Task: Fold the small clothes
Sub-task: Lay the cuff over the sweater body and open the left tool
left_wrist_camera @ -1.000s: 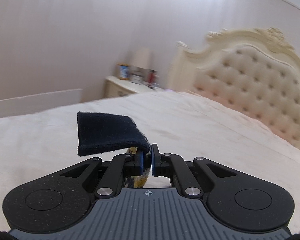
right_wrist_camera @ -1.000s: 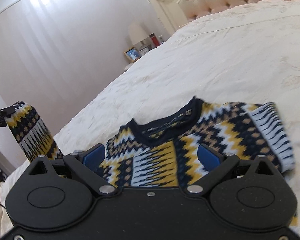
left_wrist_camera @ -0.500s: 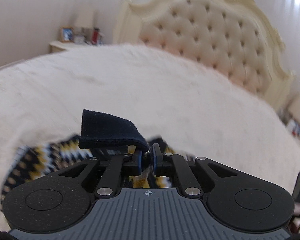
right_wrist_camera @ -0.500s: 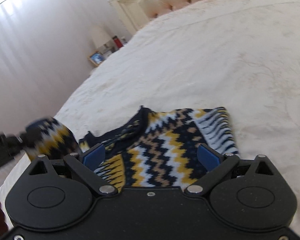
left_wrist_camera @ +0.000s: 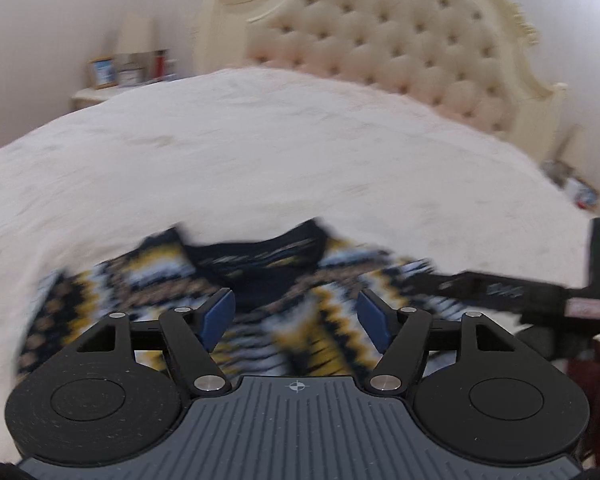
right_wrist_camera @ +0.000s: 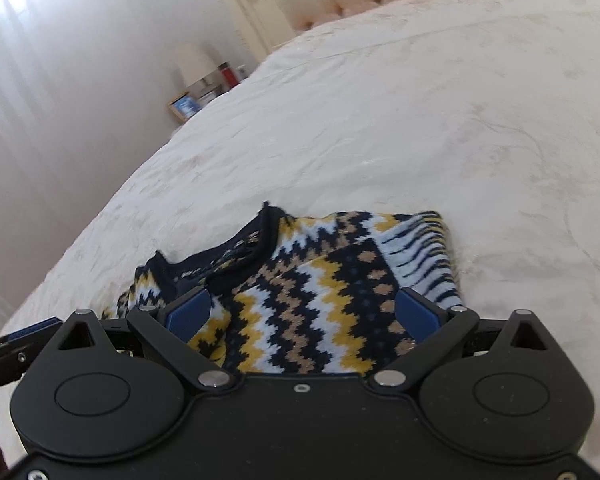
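sweater lower centre on bed | left hand-held gripper wide, empty | right hand-held gripper wide, empty | tip: pinch sleeve edge, fold flat inward

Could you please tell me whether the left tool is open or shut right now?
Open. In the left wrist view the left tool has its blue pads spread wide apart, with nothing between them; the patterned sweater lies on the bed beneath.

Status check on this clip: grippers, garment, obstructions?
Left gripper open, right gripper open, both empty. Navy, yellow and white zigzag knitted sweater on cream bedspread. Nothing obstructing.
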`<control>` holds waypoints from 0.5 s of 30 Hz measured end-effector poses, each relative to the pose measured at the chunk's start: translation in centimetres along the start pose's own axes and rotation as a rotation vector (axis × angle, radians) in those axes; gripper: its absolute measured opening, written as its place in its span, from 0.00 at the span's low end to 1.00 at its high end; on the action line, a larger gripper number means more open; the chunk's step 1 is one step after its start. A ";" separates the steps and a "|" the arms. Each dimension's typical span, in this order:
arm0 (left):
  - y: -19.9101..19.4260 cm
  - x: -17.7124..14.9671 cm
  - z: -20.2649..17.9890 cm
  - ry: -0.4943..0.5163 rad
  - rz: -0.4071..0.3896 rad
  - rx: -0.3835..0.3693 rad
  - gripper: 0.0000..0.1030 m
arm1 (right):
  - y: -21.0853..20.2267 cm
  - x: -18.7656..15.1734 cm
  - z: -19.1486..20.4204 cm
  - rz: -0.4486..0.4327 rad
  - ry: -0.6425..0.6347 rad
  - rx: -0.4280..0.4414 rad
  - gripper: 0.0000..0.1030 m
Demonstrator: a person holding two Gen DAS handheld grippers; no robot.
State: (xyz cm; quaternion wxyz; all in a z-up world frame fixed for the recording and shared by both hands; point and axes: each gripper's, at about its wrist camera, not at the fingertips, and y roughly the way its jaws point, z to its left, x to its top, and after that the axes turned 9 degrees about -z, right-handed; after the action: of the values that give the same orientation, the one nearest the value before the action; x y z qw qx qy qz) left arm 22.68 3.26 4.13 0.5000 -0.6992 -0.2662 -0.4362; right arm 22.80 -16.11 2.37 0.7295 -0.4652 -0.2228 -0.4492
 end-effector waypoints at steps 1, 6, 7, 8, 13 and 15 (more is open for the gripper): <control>-0.1 -0.2 0.6 -0.008 0.018 0.037 0.64 | 0.0 -0.2 0.4 -0.002 -0.018 0.009 0.97; -0.7 -2.1 5.1 -0.068 0.080 0.252 0.64 | 0.0 -1.1 2.7 -0.020 -0.138 0.041 0.97; -0.7 -2.5 5.9 -0.072 0.099 0.288 0.64 | 0.0 -1.3 3.2 -0.027 -0.163 0.050 0.97; -0.5 -3.1 6.8 -0.084 0.120 0.319 0.64 | -0.2 -1.6 3.5 -0.034 -0.187 0.061 0.97; -0.2 -4.8 10.6 -0.159 0.188 0.329 0.64 | -0.6 -2.6 5.5 -0.061 -0.276 0.088 0.97; -0.1 -4.7 11.5 -0.159 0.201 0.316 0.64 | -0.8 -2.9 6.5 -0.081 -0.320 0.086 0.97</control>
State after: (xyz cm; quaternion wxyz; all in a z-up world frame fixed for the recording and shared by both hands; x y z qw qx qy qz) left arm 24.29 14.28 -1.35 0.6218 -0.6673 -0.2988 -0.2807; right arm 21.25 -9.23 3.69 0.6851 -0.4897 -0.3738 -0.3887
